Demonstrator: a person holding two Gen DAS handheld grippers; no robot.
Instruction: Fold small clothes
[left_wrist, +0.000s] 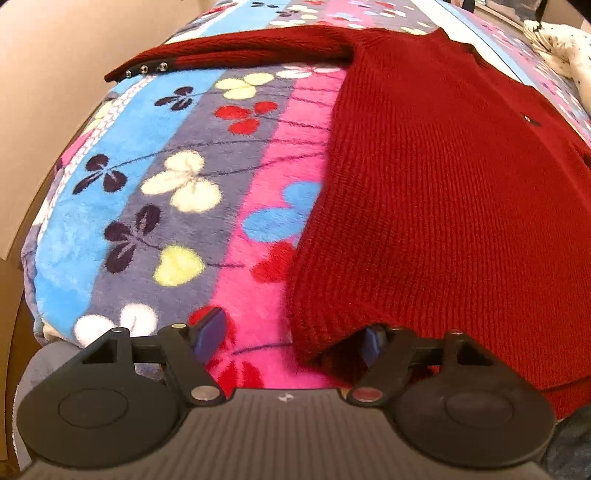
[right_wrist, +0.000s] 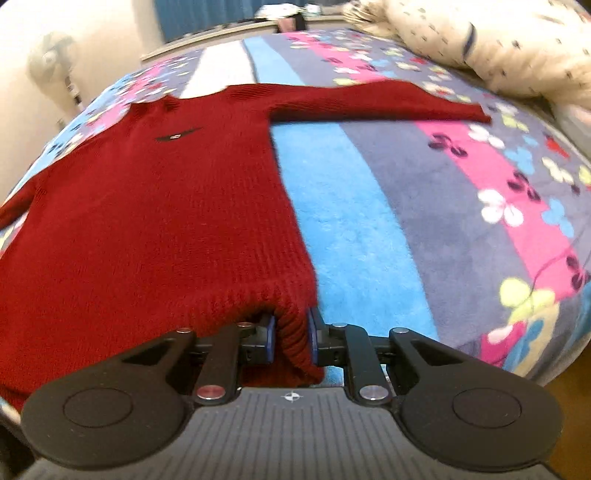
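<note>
A dark red knit sweater (left_wrist: 443, 184) (right_wrist: 166, 203) lies flat on the bed, front up, both sleeves spread sideways. Its left sleeve (left_wrist: 240, 51) ends in a cuff with metal snaps (left_wrist: 147, 68); the other sleeve (right_wrist: 369, 99) reaches right. My left gripper (left_wrist: 291, 338) stands open at the hem's left corner. That corner lies between the jaws and drapes over the right finger, while the left pad (left_wrist: 210, 328) is clear of the cloth. My right gripper (right_wrist: 291, 336) is shut on the hem's right corner, a fold of ribbed knit pinched between its blue pads (right_wrist: 269, 336).
A fleece blanket (left_wrist: 166, 192) (right_wrist: 424, 206) with coloured stripes and flowers covers the bed. A white speckled duvet (left_wrist: 561, 51) (right_wrist: 498, 44) is heaped at the far corner. A beige wall (left_wrist: 44, 92) borders the bed's left edge. A standing fan (right_wrist: 51, 59) is by the far wall.
</note>
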